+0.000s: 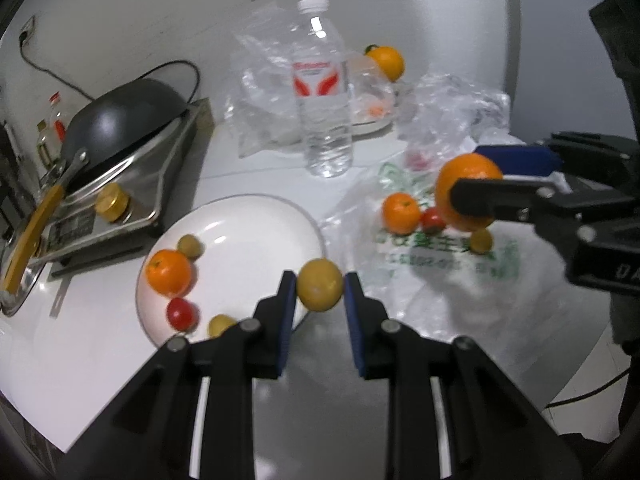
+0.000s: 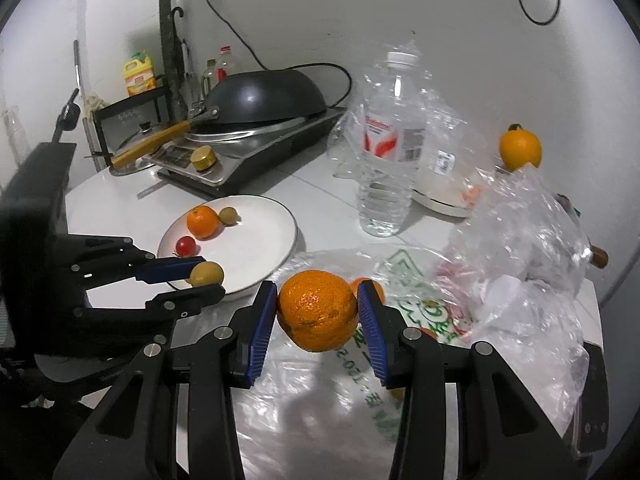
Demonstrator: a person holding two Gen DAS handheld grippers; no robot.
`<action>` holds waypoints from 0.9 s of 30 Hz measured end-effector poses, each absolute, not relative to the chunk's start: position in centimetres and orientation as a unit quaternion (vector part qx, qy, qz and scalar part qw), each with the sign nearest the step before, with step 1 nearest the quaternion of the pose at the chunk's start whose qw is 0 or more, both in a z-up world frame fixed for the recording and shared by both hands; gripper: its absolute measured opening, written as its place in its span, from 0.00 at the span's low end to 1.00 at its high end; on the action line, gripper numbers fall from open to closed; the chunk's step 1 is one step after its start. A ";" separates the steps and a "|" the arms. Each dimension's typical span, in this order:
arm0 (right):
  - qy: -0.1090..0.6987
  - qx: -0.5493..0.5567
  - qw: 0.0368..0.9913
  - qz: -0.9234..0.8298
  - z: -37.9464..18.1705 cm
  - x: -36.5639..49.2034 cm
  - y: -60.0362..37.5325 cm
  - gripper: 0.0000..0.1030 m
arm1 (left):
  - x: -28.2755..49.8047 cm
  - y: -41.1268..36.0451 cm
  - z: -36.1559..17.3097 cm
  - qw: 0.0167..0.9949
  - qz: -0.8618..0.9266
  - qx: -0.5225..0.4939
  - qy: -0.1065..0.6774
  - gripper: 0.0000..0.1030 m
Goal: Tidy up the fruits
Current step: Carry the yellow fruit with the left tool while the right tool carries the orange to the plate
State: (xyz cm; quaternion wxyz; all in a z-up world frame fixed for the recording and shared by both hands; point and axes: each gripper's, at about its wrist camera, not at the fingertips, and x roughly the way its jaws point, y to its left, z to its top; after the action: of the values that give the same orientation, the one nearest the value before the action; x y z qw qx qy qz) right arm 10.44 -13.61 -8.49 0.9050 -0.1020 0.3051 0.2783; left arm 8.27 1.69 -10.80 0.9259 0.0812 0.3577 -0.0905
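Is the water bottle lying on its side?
No, the water bottle stands upright on the table, its white cap on top.

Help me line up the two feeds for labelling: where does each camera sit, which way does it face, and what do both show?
Left wrist: rides the left gripper, looking along its fingers at the yellow-green fruit it clamps by the white plate; the right gripper shows at right.
Right wrist: rides the right gripper, facing the large orange it clamps over the printed plastic bag; the left gripper shows at left.
Shared: plate, water bottle, wok, both held fruits.
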 end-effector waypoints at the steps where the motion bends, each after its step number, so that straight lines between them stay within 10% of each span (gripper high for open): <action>1: 0.306 -0.103 0.904 0.281 -8.5 10.5 -13.2 0.43 | 8.4 2.1 -11.0 0.926 -0.087 0.079 0.359 0.24; 27: 0.324 -0.124 0.888 0.300 -8.8 13.2 -6.8 0.43 | 10.4 7.8 -12.7 0.918 -0.102 0.024 0.383 0.28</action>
State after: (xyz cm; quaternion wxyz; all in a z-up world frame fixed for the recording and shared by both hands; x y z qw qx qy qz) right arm 13.21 -6.84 -8.82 0.8883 -0.1245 0.3243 0.3004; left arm 10.42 7.78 -12.72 0.9179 0.0240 0.3827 -0.1022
